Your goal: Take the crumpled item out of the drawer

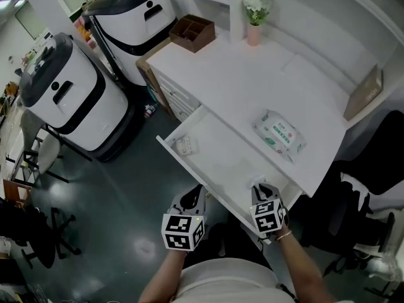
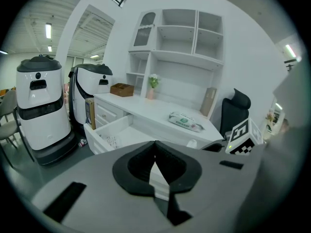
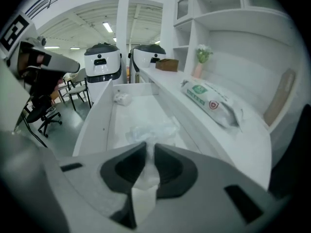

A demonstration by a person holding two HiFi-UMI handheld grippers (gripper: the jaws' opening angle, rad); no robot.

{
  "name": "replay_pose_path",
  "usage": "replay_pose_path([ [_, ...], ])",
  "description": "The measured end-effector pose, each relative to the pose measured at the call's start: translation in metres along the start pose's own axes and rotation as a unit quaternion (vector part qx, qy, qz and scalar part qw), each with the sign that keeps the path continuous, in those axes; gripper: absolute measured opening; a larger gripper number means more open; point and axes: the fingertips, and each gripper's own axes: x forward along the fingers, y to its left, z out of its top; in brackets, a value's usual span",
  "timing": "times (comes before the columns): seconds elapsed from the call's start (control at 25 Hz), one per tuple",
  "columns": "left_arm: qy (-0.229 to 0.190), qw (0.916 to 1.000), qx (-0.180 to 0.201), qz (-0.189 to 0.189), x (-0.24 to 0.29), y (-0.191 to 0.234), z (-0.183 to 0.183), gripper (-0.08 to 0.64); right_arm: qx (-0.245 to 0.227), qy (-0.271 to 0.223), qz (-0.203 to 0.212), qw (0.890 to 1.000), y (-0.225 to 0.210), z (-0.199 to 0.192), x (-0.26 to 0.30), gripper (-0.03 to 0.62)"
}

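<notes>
The white drawer (image 1: 189, 169) stands pulled out from the desk. A crumpled, thin white item (image 3: 150, 127) lies on its floor near the right end. My right gripper (image 3: 149, 152) reaches into that end, and its jaws are pinched on a fold of the crumpled item, which fills the narrow gap between the pads. In the head view the right gripper (image 1: 264, 191) sits at the drawer's front edge. My left gripper (image 1: 192, 197) hangs outside the drawer front, over the floor. The left gripper (image 2: 155, 147) has its tips together and nothing held.
A small white packet (image 1: 185, 146) lies at the drawer's left end. A wet-wipes pack (image 1: 279, 132), a brown box (image 1: 192, 31) and a flower vase (image 1: 254, 17) sit on the desk. Two white robots (image 1: 69, 100) stand left. A black chair (image 1: 372, 188) is right.
</notes>
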Motion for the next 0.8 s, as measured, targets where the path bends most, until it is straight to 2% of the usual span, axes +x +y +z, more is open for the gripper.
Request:
replay_pose_path([
  [0.36,-0.003,0.9986,0.024,-0.047,0.01,-0.019,0.006,-0.006,0.058,-0.065,-0.04,0.995,-0.009,0.023,-0.046,0.06],
  [0.8,-0.007,0.995,0.05,-0.086,0.011,-0.036,0.011,-0.006,0.104,-0.141,-0.085,0.981,-0.012,0.044,-0.106,0.06],
])
